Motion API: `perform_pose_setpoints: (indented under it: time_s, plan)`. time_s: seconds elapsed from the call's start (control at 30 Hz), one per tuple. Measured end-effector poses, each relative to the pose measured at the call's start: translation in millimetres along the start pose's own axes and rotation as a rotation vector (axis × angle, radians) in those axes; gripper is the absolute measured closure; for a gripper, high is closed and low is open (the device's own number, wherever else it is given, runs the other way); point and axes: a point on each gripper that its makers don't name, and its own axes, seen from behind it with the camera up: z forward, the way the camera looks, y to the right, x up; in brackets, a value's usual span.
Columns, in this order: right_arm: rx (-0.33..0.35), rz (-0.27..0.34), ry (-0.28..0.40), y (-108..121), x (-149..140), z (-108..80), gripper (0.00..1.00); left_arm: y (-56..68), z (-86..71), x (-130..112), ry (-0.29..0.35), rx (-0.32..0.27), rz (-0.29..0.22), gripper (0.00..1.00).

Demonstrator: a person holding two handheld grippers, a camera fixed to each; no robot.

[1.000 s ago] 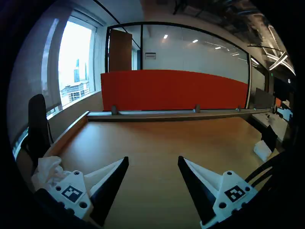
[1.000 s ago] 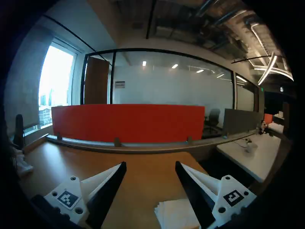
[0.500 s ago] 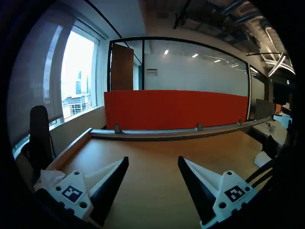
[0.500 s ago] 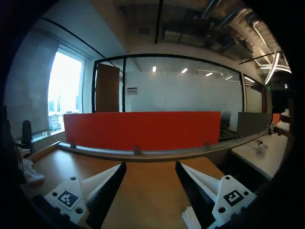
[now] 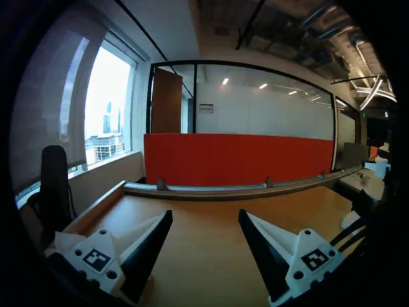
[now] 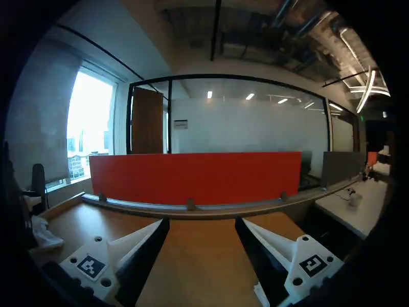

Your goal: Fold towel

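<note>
Your left hand-held gripper (image 5: 204, 212) and right hand-held gripper (image 6: 202, 220) are released, empty. One crumpled white towel (image 6: 43, 233) at 9 o'clock, on the wooden desk (image 6: 204, 271).

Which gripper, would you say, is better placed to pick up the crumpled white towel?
Probably left: the crumpled towel lies just beside the open left gripper, but far to the side of the right gripper.
</note>
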Motion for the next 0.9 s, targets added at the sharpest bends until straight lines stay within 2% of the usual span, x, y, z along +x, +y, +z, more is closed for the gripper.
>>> perform_pose_setpoints:
  time_s: [0.3,0.6,0.9]
  plan:
    - [0.014,-0.022,0.024,-21,3,3.4,0.01,-5.8,2.3,-15,0.020,-0.008,-0.002,0.04]
    - [0.007,-0.037,0.023,-32,-13,3.4,0.01,-10.2,10.7,-53,0.019,-0.002,0.011,0.04]
    - [0.011,-0.050,0.023,-41,-27,7.6,0.01,-6.4,21.9,-85,0.055,-0.009,0.010,0.04]
